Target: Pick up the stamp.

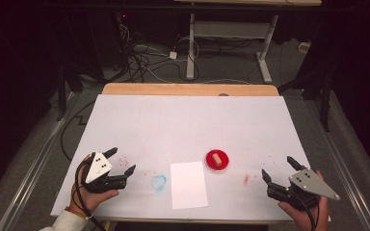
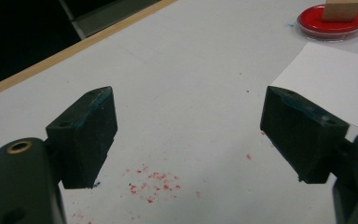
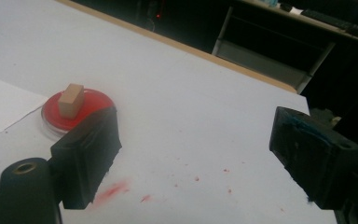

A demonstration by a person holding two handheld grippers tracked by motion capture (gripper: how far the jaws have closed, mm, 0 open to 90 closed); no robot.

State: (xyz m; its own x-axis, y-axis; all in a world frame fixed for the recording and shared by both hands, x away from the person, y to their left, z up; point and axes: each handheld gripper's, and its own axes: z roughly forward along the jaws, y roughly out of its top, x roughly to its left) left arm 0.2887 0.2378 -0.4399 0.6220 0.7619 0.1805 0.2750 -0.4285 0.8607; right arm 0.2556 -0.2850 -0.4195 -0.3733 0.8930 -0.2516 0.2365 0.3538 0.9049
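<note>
While a wooden block (image 1: 216, 157) stands in the red dish (image 1: 217, 166), both grippers rest open and empty: left gripper (image 1: 124, 161) well left of it, right gripper (image 1: 278, 168) to its right.

Your desk (image 1: 188, 89) is a wooden top under a white sheet (image 1: 183, 125), its bare edge showing along the far side. Beyond it you have grey floor (image 1: 231, 67), a tangle of cables (image 1: 139, 55) and a white socket block (image 1: 173, 55). A second, white-legged table (image 1: 265, 53) stands behind. The room around you is dark; light falls on the desk alone.
</note>
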